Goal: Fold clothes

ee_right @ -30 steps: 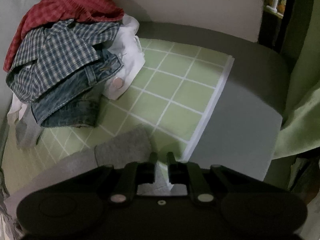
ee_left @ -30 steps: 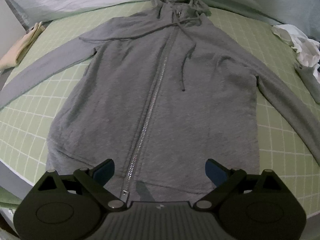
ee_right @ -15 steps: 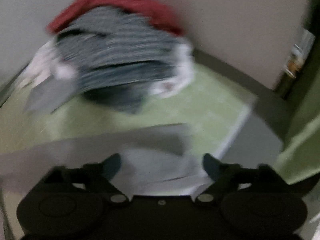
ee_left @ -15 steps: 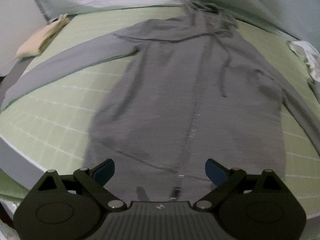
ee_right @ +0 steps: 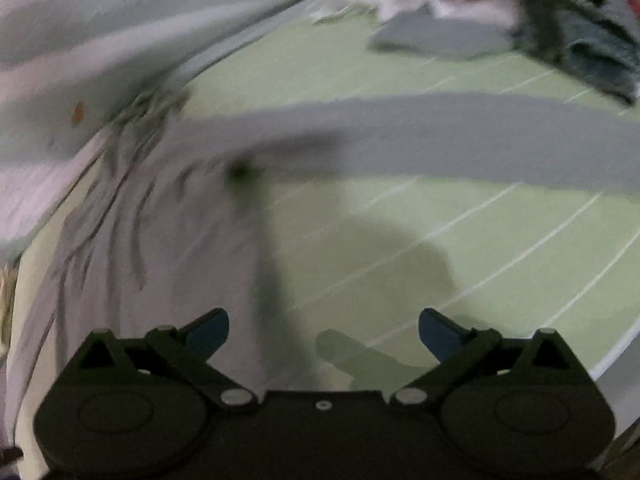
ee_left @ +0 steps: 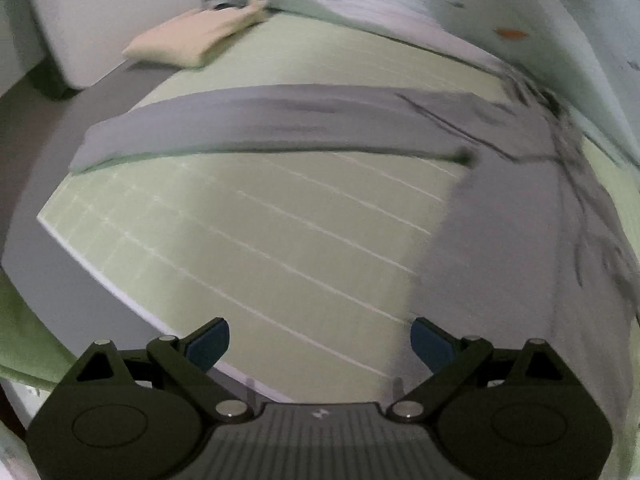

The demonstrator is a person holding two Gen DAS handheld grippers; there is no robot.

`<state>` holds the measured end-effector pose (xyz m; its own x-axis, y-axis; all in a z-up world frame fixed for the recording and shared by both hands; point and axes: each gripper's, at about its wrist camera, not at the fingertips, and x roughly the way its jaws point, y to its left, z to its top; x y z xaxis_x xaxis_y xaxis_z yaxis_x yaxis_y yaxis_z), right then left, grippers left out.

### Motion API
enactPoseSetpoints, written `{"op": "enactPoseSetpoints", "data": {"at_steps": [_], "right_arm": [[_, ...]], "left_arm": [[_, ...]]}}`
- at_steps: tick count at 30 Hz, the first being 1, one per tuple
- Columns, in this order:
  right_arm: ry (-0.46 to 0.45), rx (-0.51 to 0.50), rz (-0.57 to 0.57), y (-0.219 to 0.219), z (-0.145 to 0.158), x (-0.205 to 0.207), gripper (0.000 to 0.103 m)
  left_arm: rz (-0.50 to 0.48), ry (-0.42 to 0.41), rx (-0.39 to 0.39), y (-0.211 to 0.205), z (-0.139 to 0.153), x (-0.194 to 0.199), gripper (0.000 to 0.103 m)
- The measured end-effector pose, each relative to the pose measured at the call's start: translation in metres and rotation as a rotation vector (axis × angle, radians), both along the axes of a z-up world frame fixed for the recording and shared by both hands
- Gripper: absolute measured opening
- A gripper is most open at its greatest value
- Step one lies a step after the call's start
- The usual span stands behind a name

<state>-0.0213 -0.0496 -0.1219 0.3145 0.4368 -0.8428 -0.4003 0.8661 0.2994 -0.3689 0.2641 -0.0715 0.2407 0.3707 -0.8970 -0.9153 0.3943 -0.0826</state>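
A grey zip hoodie (ee_left: 520, 216) is spread flat on a green checked bed sheet (ee_left: 248, 216). In the left wrist view its body fills the right side of the frame, and one sleeve (ee_left: 256, 124) is stretched across the upper middle toward the left edge of the mattress. The left gripper (ee_left: 320, 342) is seen at the bottom of the frame with its blue-padded fingers spread wide and nothing held between them — bare sheet lies under the gap. A folded cream cloth (ee_left: 196, 36) is set in the upper left, well apart from the sleeve.

In the right wrist view, which is blurred, the hoodie's body is seen at the left and its other sleeve (ee_right: 460, 140) runs across the middle to the right edge. The right gripper (ee_right: 324, 330) is likewise spread wide and empty. A pile of clothes (ee_right: 552, 12) — white, red, checked and denim pieces — is heaped in the upper right, just beyond that sleeve.
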Motion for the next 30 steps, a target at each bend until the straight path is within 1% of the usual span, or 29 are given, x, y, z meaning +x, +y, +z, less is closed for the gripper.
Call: {"op": "enactPoseSetpoints", "data": {"at_steps": [1, 3, 5, 6, 7, 8, 9, 10, 12, 13, 16, 18, 20, 21, 22, 23, 24, 25, 26, 28, 30], "right_arm": [[0.000, -0.016, 0.004, 0.006, -0.003, -0.009, 0.102], [0.023, -0.046, -0.034, 0.010, -0.012, -0.022, 0.102], [0.009, -0.054, -0.085, 0.010, -0.014, -0.034, 0.102], [-0.002, -0.061, -0.089, 0.012, -0.013, -0.039, 0.096], [-0.012, -0.069, -0.091, 0.014, -0.012, -0.044, 0.081], [-0.032, -0.099, -0.073, 0.018, -0.010, -0.049, 0.067], [-0.055, -0.134, -0.051, 0.023, -0.008, -0.055, 0.038], [-0.077, -0.168, -0.030, 0.027, -0.006, -0.060, 0.026], [-0.073, -0.168, -0.044, 0.026, -0.002, -0.063, 0.018], [-0.069, -0.165, -0.054, 0.025, -0.001, -0.065, 0.018], [-0.049, -0.179, -0.108, 0.022, -0.001, -0.065, 0.018], [-0.052, -0.214, -0.106, 0.027, -0.004, -0.069, 0.020], [-0.067, -0.267, -0.090, 0.035, -0.005, -0.072, 0.025], [-0.078, -0.300, -0.080, 0.039, -0.004, -0.074, 0.031], [-0.088, -0.329, -0.080, 0.042, -0.004, -0.075, 0.039], [-0.097, -0.358, -0.080, 0.045, -0.004, -0.077, 0.044], [-0.106, -0.383, -0.088, 0.048, -0.004, -0.078, 0.053], [-0.115, -0.399, -0.096, 0.049, -0.004, -0.080, 0.062], [-0.126, -0.406, -0.102, 0.051, -0.003, -0.081, 0.068], [-0.136, -0.375, -0.109, 0.053, -0.001, -0.085, 0.096], [-0.141, -0.321, -0.111, 0.056, 0.002, -0.089, 0.097]], "left_arm": [[0.009, -0.005, -0.003, 0.009, -0.002, -0.010, 0.097], [0.017, -0.006, -0.003, 0.026, -0.006, -0.028, 0.097], [0.020, -0.004, -0.001, 0.040, -0.009, -0.043, 0.097], [0.023, -0.003, -0.001, 0.047, -0.011, -0.050, 0.097], [0.027, -0.001, -0.002, 0.055, -0.012, -0.057, 0.097], [0.032, 0.001, -0.003, 0.062, -0.014, -0.063, 0.097], [0.039, 0.001, -0.003, 0.069, -0.016, -0.069, 0.097], [0.047, 0.000, -0.004, 0.075, -0.016, -0.072, 0.097], [0.064, -0.003, -0.004, 0.086, -0.018, -0.079, 0.097], [0.072, -0.004, -0.005, 0.092, -0.018, -0.082, 0.097], [0.098, -0.008, -0.006, 0.109, -0.020, -0.092, 0.097], [0.115, -0.010, -0.006, 0.120, -0.021, -0.099, 0.097], [0.134, -0.014, -0.007, 0.131, -0.022, -0.105, 0.097], [0.151, -0.020, -0.006, 0.137, -0.022, -0.108, 0.097], [0.165, -0.026, -0.005, 0.142, -0.023, -0.111, 0.097], [0.176, -0.030, -0.003, 0.147, -0.023, -0.114, 0.097], [0.186, -0.032, 0.000, 0.151, -0.023, -0.116, 0.097], [0.195, -0.032, 0.003, 0.155, -0.024, -0.118, 0.097], [0.204, -0.032, 0.004, 0.158, -0.025, -0.120, 0.097], [0.225, -0.038, -0.001, 0.165, -0.027, -0.125, 0.097], [0.252, -0.050, -0.012, 0.173, -0.030, -0.130, 0.097]]}}
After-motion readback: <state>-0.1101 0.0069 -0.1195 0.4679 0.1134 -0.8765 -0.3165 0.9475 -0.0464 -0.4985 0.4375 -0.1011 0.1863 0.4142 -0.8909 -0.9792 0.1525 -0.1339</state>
